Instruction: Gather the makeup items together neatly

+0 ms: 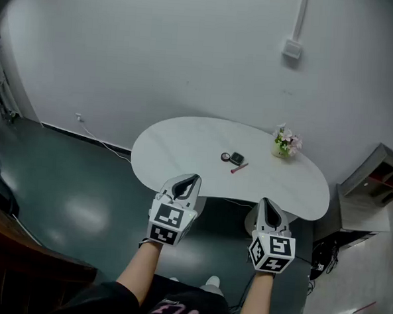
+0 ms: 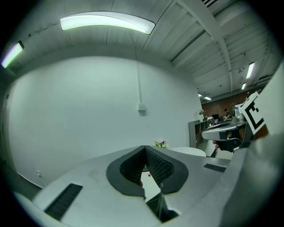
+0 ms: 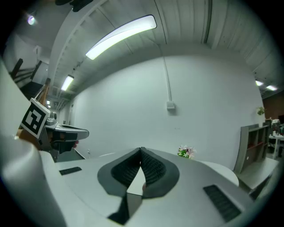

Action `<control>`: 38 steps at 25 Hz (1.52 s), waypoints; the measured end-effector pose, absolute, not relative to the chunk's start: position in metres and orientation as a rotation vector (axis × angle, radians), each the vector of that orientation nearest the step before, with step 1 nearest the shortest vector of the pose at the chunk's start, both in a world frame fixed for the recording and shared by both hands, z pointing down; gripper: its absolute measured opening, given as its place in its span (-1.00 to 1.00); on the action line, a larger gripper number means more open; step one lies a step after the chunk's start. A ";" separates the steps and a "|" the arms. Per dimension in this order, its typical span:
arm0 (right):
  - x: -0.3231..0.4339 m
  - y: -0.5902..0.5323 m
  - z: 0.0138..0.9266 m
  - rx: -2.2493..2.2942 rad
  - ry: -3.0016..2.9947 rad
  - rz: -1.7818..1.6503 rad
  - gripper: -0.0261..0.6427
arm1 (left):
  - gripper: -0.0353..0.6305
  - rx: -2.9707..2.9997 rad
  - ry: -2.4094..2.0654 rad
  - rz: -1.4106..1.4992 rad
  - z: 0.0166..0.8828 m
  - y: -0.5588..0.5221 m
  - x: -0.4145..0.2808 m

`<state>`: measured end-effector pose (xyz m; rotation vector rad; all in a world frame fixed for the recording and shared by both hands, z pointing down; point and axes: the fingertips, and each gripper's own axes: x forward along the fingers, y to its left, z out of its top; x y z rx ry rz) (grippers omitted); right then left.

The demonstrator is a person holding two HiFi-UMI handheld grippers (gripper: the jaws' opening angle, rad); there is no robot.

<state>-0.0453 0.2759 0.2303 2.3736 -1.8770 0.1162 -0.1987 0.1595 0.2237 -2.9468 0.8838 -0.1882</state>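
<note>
Head view: a person stands back from a white, rounded table, holding the left tool and the right tool out nearly level over the dark floor at the table's near edge. Both tools are closed and carry nothing. The makeup items lie near the middle of the table: a round dark compact with a smaller dark round piece just beside it, and a thin red stick just in front of the compact. A small flower pot stands well apart from them, toward the table's far right edge. A shelf unit stands at the right, and a wall box is mounted high on the pale wall.

Left gripper view: the left tool's dark ribbed pads meet at their tips, with nothing gripped. The flower pot and a strip of table show just past the tips. The right tool's marker cube shows at the right edge, and a long ceiling light glows overhead.

Right gripper view: the right tool's pads also meet at the tips, empty. The flower pot stands beyond them to the right, the wall box above, and the left tool's cube at the left edge.
</note>
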 end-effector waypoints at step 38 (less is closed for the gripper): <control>-0.005 0.216 0.253 2.406 -1.882 0.213 -0.73 | -0.86 -2.986 0.767 -0.281 0.256 0.105 -0.156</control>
